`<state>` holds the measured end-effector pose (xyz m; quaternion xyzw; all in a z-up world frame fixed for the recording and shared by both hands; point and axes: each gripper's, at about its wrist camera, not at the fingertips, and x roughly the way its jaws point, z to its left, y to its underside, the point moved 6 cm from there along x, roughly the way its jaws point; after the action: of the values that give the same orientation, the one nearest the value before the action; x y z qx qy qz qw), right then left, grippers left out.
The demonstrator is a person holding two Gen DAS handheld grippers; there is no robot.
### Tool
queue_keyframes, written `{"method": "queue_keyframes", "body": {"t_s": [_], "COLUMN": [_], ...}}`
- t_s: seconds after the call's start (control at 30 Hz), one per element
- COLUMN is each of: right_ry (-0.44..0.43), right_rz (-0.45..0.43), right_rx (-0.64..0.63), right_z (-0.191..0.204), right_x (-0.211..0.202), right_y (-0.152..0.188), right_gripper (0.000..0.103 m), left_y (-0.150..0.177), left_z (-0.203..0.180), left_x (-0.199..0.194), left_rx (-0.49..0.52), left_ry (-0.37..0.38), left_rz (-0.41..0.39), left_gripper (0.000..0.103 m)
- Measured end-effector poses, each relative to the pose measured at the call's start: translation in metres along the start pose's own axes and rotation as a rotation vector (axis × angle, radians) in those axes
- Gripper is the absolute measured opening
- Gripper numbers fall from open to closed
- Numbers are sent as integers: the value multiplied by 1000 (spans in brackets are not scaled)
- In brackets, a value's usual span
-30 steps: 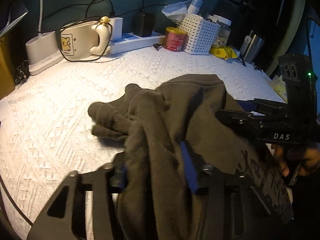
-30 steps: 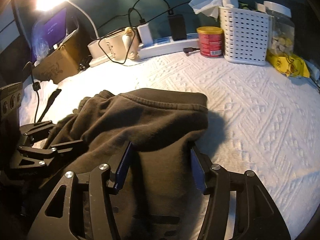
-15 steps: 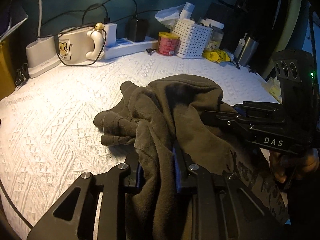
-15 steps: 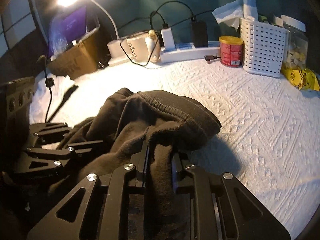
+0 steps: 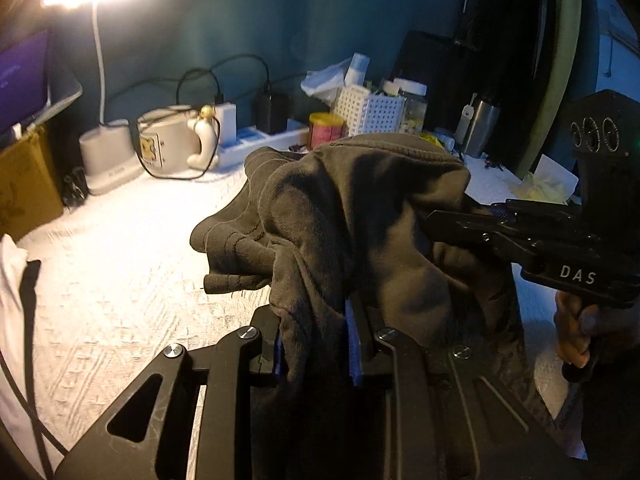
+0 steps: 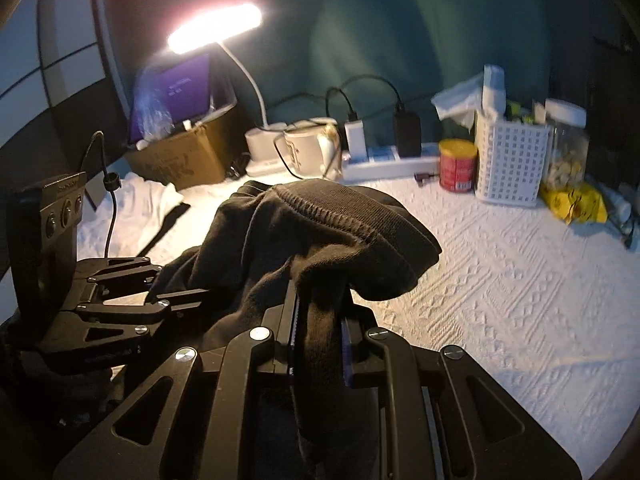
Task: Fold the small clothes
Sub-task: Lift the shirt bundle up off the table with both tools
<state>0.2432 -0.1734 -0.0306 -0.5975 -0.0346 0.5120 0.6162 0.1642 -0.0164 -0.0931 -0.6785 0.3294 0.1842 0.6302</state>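
**A:** Left wrist view shows the garment (image 5: 360, 216) as one dark bunch, and its upper part hangs in the air above the white cloth (image 5: 120, 280). Is any fold made?

**B:** I see no fold. The fabric is crumpled, with a hem or cuff (image 5: 236, 248) hanging to the left, and no flat layer lies on the cloth. I judge the task is at its very beginning: the garment is only picked up.

**A:** How do the fingers stand?

**B:** The left gripper (image 5: 316, 340) pinches a thick fold of the fabric between its blue pads. The jaws have just been closing, and the fabric is between them. The right gripper (image 6: 320, 344) does the same: its jaws have just been closing and now they pinch a roll of fabric near the ribbed band (image 6: 320, 212).

**A:** So both hold the same piece?

**B:** Yes, the two grippers are near each other, each on its own bunch. In the right wrist view the left gripper (image 6: 188, 296) goes into the fabric from the side.

**A:** What is left?

**B:** Nearly all, I think: to spread the garment flat on the cloth, then fold it, then set it aside. The cloth has free space in front; the basket (image 6: 508, 164), the can (image 6: 458, 164) and the power strip (image 6: 384, 164) stand far back by the wall.
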Motion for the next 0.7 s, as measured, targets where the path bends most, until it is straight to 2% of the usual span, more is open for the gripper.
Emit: {"method": "queue_keyframes", "body": {"t_s": [0.17, 0.37, 0.7], "right_ry": [3, 3, 15], "right_rz": [-38, -79, -153], "right_rx": [-20, -45, -94], "right_z": [10, 24, 54], "right_x": [-19, -42, -82], "right_y": [-4, -8, -17], "right_gripper": [17, 17, 17], "left_y": [-4, -7, -9], "left_z": [-2, -4, -10], "left_x": [-20, -42, -81], "left_rx": [-7, -12, -27], "left_ry": [-6, -62, -78], "left_rz": [-46, -89, -179], "left_gripper": [22, 22, 22]}}
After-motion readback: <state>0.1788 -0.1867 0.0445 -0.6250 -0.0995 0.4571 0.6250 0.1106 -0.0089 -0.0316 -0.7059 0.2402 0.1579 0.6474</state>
